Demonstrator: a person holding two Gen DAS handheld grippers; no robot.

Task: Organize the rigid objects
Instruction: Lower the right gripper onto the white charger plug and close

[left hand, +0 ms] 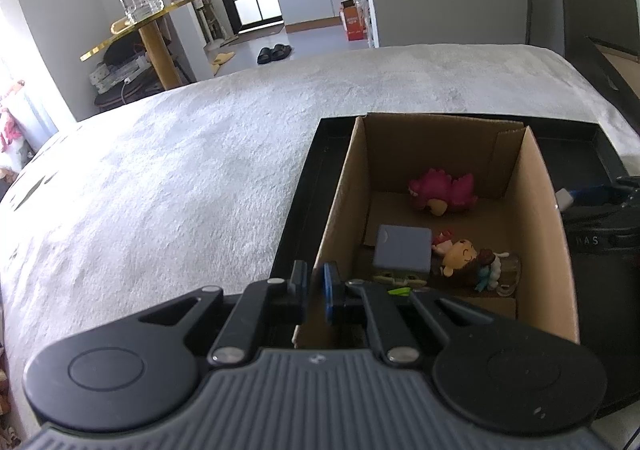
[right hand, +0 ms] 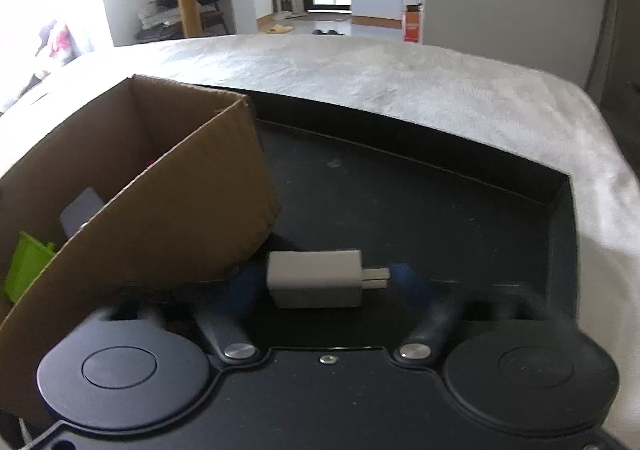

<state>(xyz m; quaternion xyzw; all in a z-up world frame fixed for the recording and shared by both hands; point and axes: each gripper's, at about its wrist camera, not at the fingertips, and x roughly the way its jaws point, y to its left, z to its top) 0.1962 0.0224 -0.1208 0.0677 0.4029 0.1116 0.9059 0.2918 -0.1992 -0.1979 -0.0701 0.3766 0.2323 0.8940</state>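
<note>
The right tongs (right hand: 324, 282) grip a white charger (right hand: 314, 278) over the black tray (right hand: 560, 209), at 3 o'clock of the cardboard box (right hand: 160, 209), which narrow left tongs (left hand: 316, 286) pinch; its prongs could snag that wall.

The left tongs (left hand: 316, 282) are showing matte black linkage arms, silver rivets, two round black discs, a ribbed grey housing and one blue pad (left hand: 330, 292). The right tongs (right hand: 326, 284) are showing similar black arms, silver rivets, discs and blurred blue fingertips (right hand: 408, 280).
</note>
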